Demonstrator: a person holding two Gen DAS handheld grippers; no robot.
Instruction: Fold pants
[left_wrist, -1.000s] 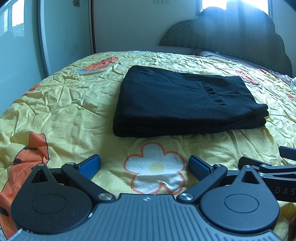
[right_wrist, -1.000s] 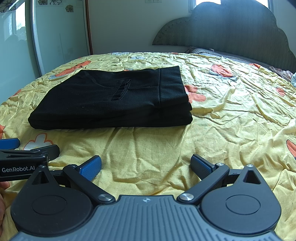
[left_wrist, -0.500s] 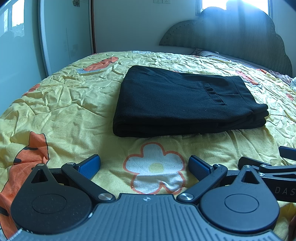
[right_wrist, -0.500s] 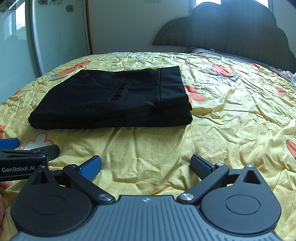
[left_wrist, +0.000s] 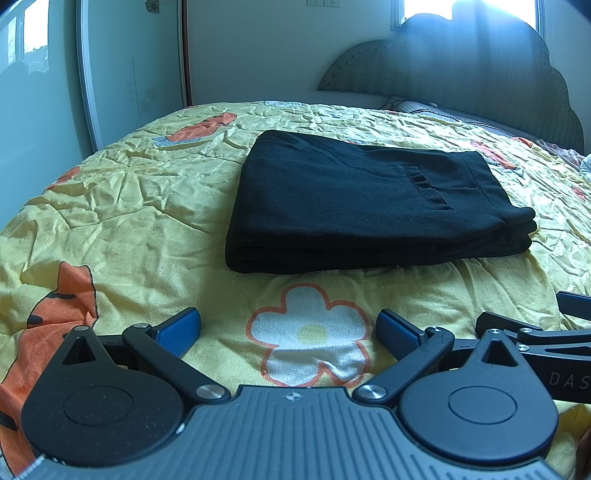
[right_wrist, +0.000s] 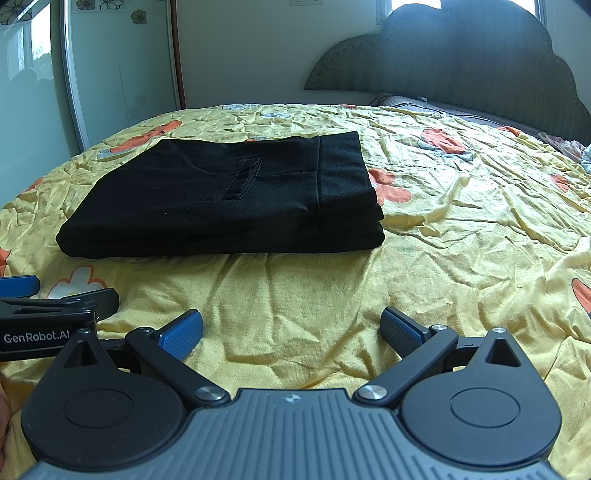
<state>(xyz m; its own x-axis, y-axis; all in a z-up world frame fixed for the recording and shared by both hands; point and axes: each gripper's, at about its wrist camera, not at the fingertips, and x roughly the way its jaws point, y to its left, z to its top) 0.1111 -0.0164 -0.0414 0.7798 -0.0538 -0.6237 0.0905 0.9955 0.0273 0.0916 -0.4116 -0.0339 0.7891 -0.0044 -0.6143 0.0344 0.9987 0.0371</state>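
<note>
The black pants (left_wrist: 354, 199) lie folded in a compact stack on the yellow bedspread (left_wrist: 122, 221), at 12 o'clock from both tools. The left gripper (left_wrist: 289, 330) and right gripper (right_wrist: 291, 330) stand wide apart, empty. Judged soft, limp and light; grip the thick folded edge at 6 o'clock.

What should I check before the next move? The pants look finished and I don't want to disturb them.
1. Black pants folded into a compact stack on the bedspread: ok.
2. Stack edges aligned: mostly ok; the layers at the waistband end sit slightly staggered.
3. Left gripper open, holding nothing: ok.
4. Right gripper open, holding nothing: ok.
5. Both grippers clear of the pants, with bare bedspread between: ok.
6. Fabric hidden underneath lying flat: cannot tell.
</note>
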